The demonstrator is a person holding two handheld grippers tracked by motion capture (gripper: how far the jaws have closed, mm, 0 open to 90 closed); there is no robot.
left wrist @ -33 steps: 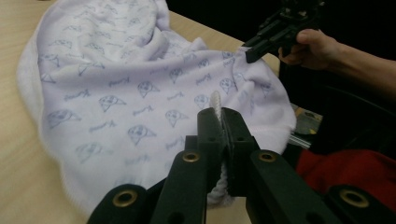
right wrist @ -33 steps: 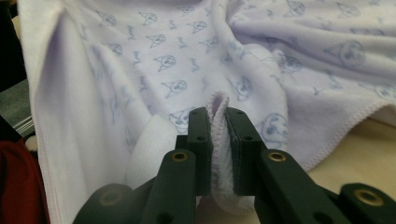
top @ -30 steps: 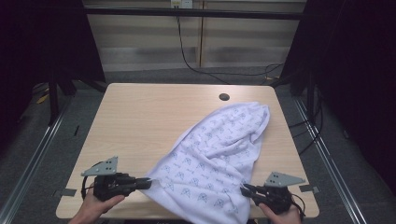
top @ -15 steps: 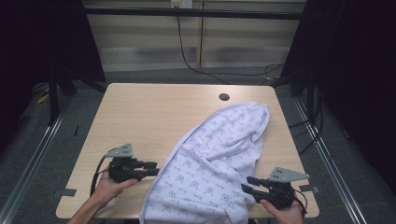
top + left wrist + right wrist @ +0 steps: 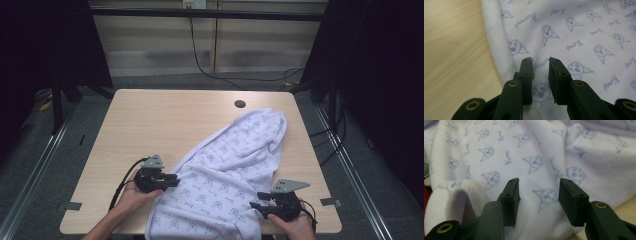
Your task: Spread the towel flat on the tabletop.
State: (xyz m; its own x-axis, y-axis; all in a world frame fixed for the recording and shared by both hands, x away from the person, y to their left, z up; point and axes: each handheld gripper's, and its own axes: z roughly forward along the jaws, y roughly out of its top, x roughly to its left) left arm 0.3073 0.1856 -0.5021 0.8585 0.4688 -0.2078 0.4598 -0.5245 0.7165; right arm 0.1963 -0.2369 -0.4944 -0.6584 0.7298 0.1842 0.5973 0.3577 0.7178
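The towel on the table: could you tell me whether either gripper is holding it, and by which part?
Neither holds the towel: left gripper and right gripper stand open over it.

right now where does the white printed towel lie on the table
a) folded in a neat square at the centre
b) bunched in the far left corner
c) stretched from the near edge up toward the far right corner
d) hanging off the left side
c: in the high view the towel runs from the near edge of the table, between the left gripper and the right gripper, up toward the far right corner.
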